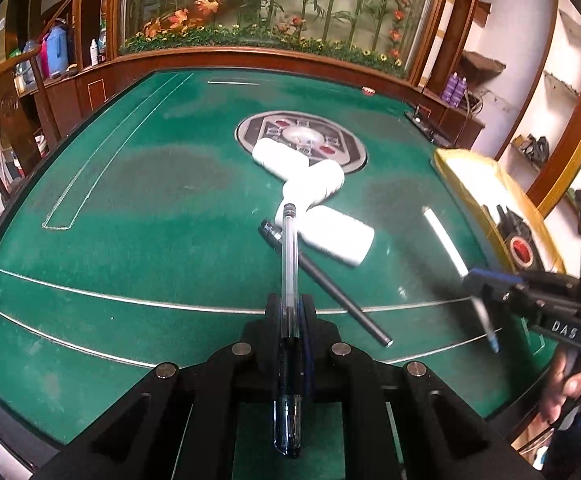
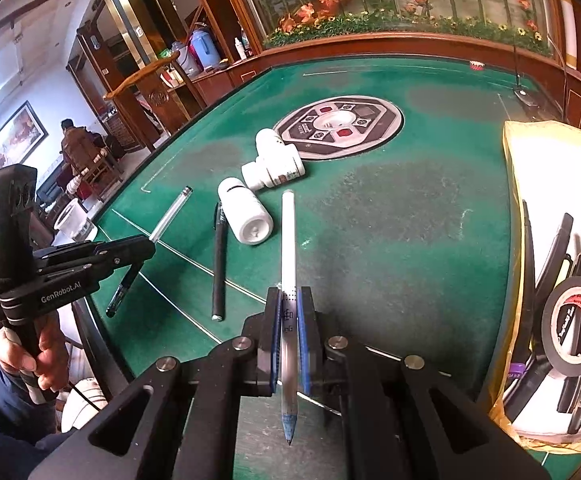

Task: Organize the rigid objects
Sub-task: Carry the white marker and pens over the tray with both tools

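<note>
**Operator:** Nearest my left lens is the clear pen (image 1: 289,280), clenched in the left gripper (image 1: 290,312). Its long axis runs straight along the fingers, cap end toward twelve o'clock, tip back at six under the camera. It hangs above the felt, not on it.

**Observer:** And what lies past it?

**Operator:** On the green table (image 1: 130,200), a black pen (image 1: 322,280) lies loose, slanted from about eleven down to five, passing beneath the clear pen. Touching its far end is the nearest of three white bottles (image 1: 330,236), all on their sides, strung toward one o'clock.

**Observer:** Moving right?

**Operator:** Right gripper (image 2: 290,320) is clamped on a white pen (image 2: 288,280), again lengthwise along the fingers, point at six. At three o'clock from it sits the yellow-edged box (image 2: 508,208), already holding dark pens and a roll of tape (image 2: 570,332).

**Observer:** So which hand goes first?

**Operator:** I judge the right. The box is just beside it at three, while from my left camera the box sits out at two, with the right gripper between. The white pen's axis points at twelve and the pens in the box lie roughly the same way, so I'd expect a sideways carry with little turning. The left one must wait or reach across.
</note>
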